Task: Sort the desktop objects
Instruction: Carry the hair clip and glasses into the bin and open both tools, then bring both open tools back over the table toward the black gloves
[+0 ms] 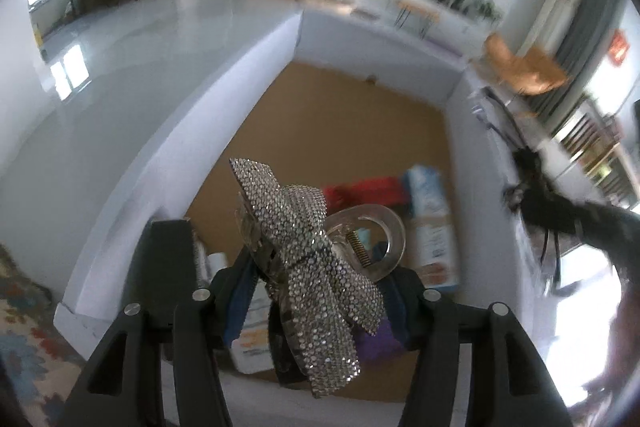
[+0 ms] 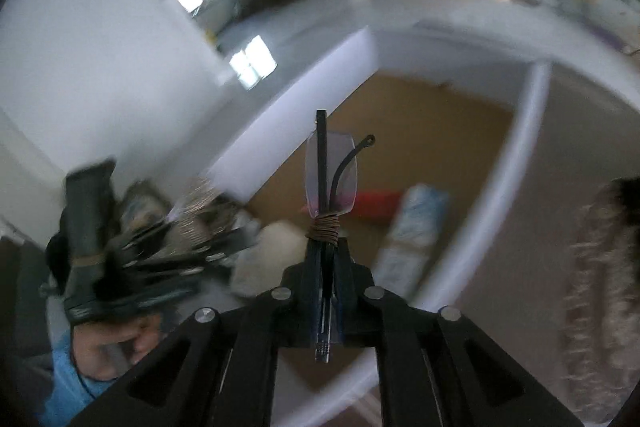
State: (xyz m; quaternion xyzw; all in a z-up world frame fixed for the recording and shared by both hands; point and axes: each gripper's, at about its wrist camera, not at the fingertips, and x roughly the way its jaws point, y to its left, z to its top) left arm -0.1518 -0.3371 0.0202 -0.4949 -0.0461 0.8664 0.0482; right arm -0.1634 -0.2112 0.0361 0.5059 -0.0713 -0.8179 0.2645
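Observation:
My left gripper [image 1: 316,291] is shut on a rhinestone bow hair claw clip [image 1: 308,255] with a clear plastic claw, held above an open white box [image 1: 256,67] with a brown cardboard floor. My right gripper [image 2: 326,259] is shut on folded rimless eyeglasses [image 2: 330,175], bound with a brown band, held above the same white box [image 2: 532,131]. The right gripper with the glasses shows at the right of the left wrist view [image 1: 532,187], blurred. The left gripper and clip show blurred at the left of the right wrist view [image 2: 160,243].
Inside the box lie a red packet [image 1: 364,187], a light-blue and brown carton [image 1: 430,227], a white tube [image 1: 252,323] and a purple item [image 1: 376,343]. A patterned rug [image 1: 24,327] lies left of the box. A fuzzy beige cloth [image 2: 600,267] lies to the right.

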